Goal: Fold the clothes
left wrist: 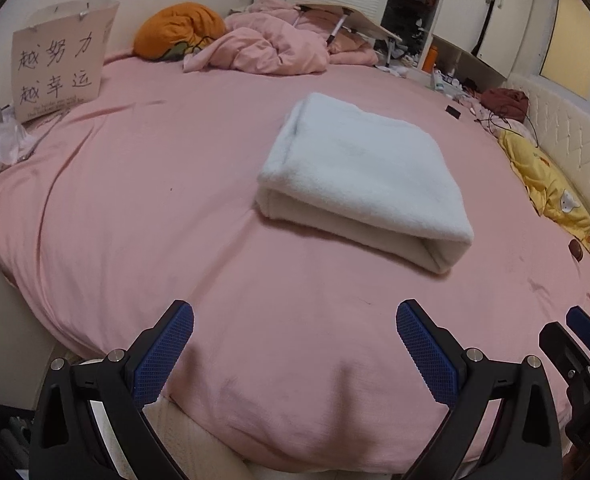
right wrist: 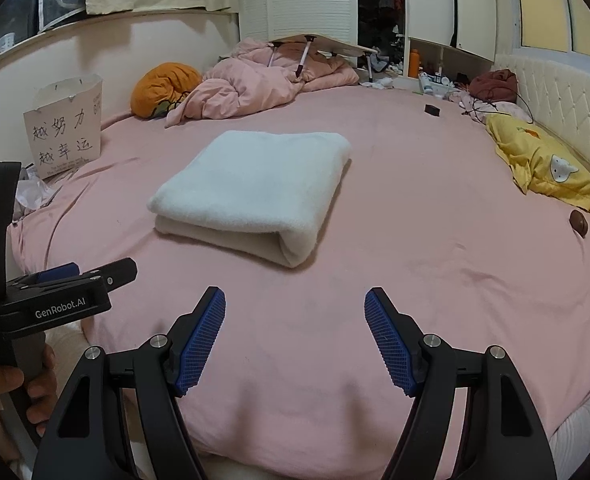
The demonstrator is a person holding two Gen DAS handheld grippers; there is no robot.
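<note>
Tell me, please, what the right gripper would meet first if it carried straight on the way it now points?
Probably the bare pink bedsheet, just short of the folded white towel. The right gripper is open and empty; depth is hard to judge.

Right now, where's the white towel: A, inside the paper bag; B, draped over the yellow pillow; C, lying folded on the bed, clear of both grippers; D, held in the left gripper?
C: the folded towel lies on the pink bed, with both open grippers short of it.
</note>
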